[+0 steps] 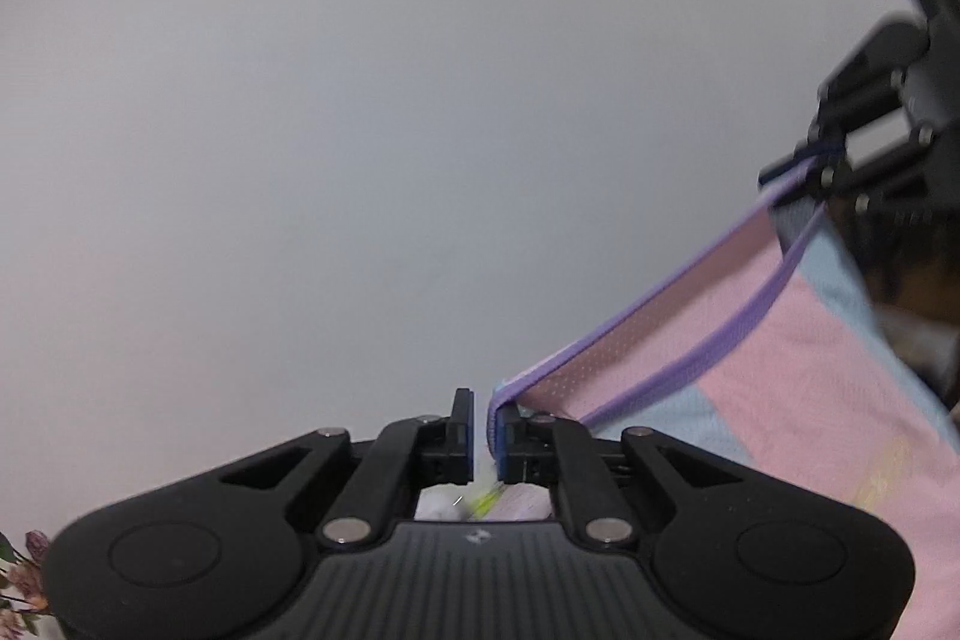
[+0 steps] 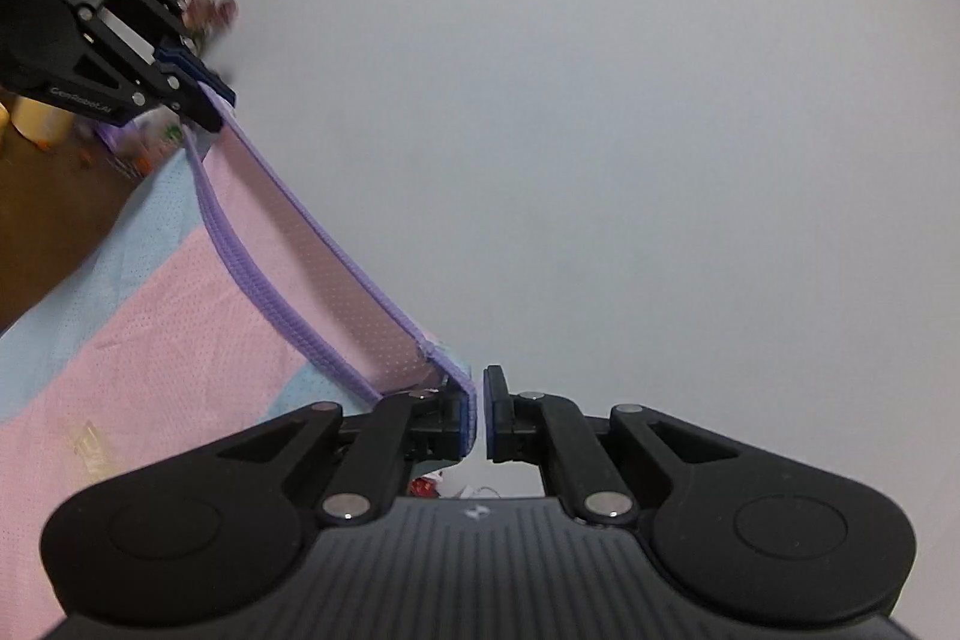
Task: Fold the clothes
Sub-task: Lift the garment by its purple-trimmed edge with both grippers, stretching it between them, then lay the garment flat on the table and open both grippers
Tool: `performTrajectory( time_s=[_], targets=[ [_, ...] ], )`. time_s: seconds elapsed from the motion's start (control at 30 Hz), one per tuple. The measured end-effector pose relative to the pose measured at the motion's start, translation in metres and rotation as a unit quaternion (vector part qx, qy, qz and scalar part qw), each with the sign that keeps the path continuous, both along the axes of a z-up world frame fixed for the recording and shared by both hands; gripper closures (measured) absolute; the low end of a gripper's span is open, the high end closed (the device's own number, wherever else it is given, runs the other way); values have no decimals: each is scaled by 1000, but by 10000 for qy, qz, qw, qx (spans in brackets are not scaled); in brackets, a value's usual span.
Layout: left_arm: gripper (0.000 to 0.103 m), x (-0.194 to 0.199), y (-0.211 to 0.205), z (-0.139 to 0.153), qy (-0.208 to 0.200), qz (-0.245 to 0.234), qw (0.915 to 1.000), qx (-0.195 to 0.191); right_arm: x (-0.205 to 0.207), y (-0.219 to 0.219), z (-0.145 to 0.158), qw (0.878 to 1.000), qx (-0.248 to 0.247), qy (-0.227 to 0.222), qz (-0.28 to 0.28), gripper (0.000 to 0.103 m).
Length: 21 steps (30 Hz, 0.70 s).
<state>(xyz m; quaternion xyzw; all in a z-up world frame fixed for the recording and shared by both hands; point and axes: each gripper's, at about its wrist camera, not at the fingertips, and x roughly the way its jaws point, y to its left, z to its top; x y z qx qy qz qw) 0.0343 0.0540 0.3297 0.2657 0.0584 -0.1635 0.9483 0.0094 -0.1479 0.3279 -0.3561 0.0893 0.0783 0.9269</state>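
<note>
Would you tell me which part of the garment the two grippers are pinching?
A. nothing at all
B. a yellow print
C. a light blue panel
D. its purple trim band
D: the purple trim runs taut from the left gripper to the right gripper, each shut on one end.

From my right claw's camera I can read one thing: white lettering, "CenRobotAI" as best I make it out, along the black side of my left gripper [image 2: 207,100]. A small white logo on each claw's grey body is unreadable.
</note>
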Motion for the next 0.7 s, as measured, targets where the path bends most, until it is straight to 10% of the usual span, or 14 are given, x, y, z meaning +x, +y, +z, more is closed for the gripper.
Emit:
performTrajectory(
  time_s=[0.2,0.37,0.53,0.63,0.7],
  targets=[
    [95,25,-10,34,-625,313,9973,224,34,-2,13,9978,166,-619,-164,99],
    [87,-25,-10,65,-1483,227,9882,319,-1,-7,21,9936,159,-1116,-92,96],
    [87,-84,-23,33,-1638,-12,9847,591,-63,3,-7,9964,-60,-834,-131,91],
    [89,-120,-28,-12,-1153,-375,9910,570,-96,-5,-48,9994,50,-342,-47,91],
    [84,-135,-23,-50,115,-993,9947,221,-102,-19,-86,9970,375,571,357,90]
  ],
)
